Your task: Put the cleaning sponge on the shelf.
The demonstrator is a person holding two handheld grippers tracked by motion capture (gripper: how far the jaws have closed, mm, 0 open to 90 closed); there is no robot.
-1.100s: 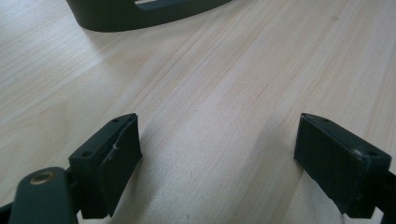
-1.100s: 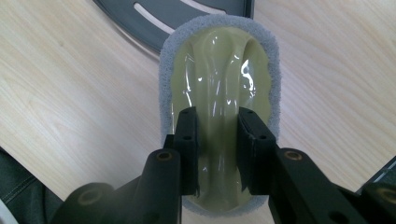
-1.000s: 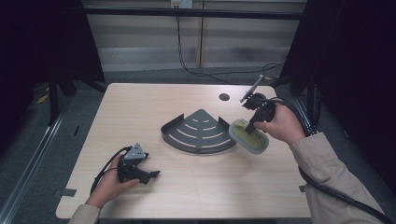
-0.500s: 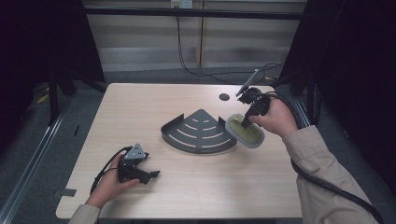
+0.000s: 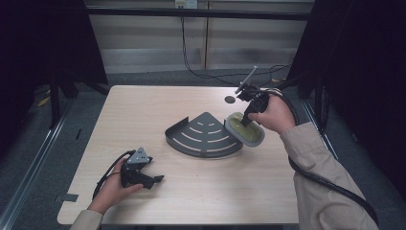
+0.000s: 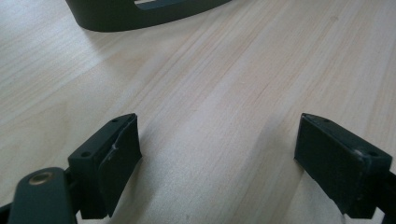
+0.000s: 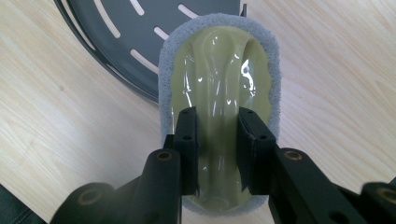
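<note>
Jaws: right gripper (image 7: 218,140) clamps sponge (image 7: 219,70), shifted over rack (image 5: 203,134) edge; left gripper (image 6: 219,154) open.

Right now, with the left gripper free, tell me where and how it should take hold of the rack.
Grip the rack's curved front wall, coming from the near side, where the left gripper rests open on the table. That wall stands upright and thin, so one jaw could go inside and one outside. The right corner is likely worse: the sponge in the right gripper overlaps it.
</note>
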